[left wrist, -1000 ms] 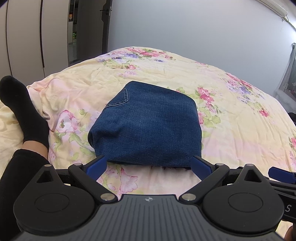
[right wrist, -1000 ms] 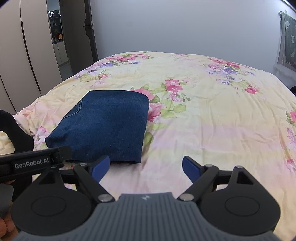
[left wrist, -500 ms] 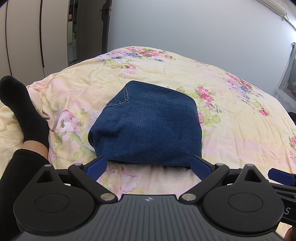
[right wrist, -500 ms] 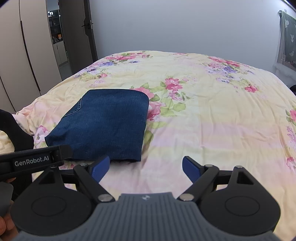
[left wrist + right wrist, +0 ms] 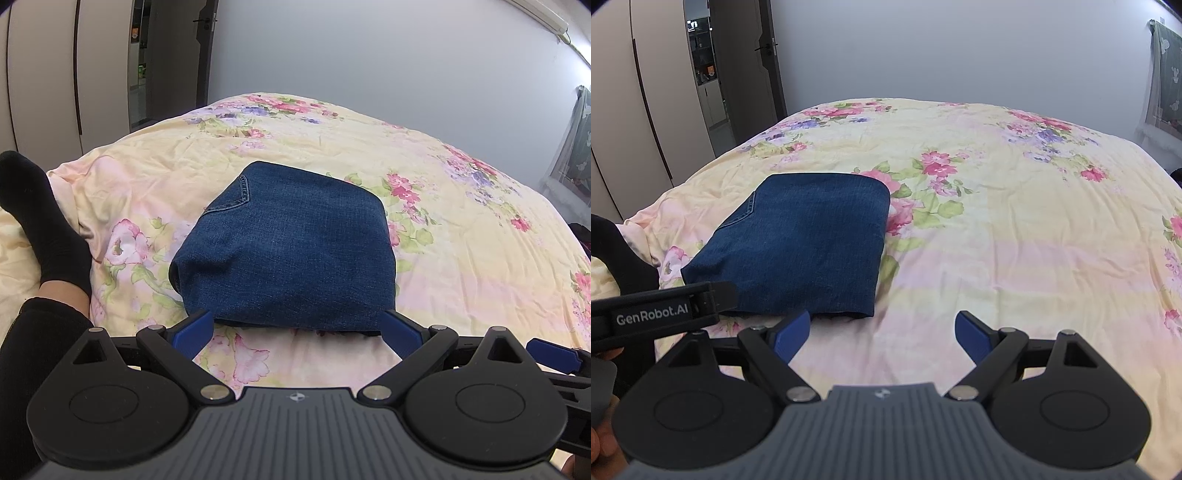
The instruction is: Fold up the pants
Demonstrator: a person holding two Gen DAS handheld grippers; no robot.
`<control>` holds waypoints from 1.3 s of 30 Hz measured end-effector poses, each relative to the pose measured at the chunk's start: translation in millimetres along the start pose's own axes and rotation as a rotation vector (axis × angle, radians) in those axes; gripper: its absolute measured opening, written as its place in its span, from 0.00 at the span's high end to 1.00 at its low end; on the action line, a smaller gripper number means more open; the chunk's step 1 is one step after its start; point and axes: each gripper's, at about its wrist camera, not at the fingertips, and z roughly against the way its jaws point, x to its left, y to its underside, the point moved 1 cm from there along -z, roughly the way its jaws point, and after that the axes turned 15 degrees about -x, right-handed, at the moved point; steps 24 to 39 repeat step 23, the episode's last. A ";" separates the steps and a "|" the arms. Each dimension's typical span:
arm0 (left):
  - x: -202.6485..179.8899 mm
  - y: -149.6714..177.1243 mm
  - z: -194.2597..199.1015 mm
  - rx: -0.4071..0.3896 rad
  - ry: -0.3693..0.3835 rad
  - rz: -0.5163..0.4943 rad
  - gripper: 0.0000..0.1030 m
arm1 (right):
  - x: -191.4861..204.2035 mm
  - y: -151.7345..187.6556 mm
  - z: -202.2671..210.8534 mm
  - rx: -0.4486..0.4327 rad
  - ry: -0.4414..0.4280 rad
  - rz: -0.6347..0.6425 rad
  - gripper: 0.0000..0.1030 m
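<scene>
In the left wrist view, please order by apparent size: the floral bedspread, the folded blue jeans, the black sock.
1. Pale yellow floral bedspread, largest.
2. Folded blue denim jeans.
3. Black sock on a foot, smallest; it sits nearer the camera.

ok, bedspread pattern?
Pale yellow bedspread with pink and purple flowers and green leaves; clearest in the right wrist view.

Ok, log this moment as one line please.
jeans: folded, flat on bedspread | left gripper: open, empty, at near edge | right gripper: open, empty, beside jeans | fold looks done
</scene>
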 end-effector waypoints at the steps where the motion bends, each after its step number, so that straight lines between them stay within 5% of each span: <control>1: 0.1 0.0 -0.1 0.000 0.000 -0.002 0.00 | -0.2 -0.2 -0.1 0.000 0.000 0.000 0.20; 39: -1.9 -0.1 5.3 -0.032 0.017 -0.013 0.00 | -1.5 -0.6 0.6 0.000 0.000 -0.001 0.20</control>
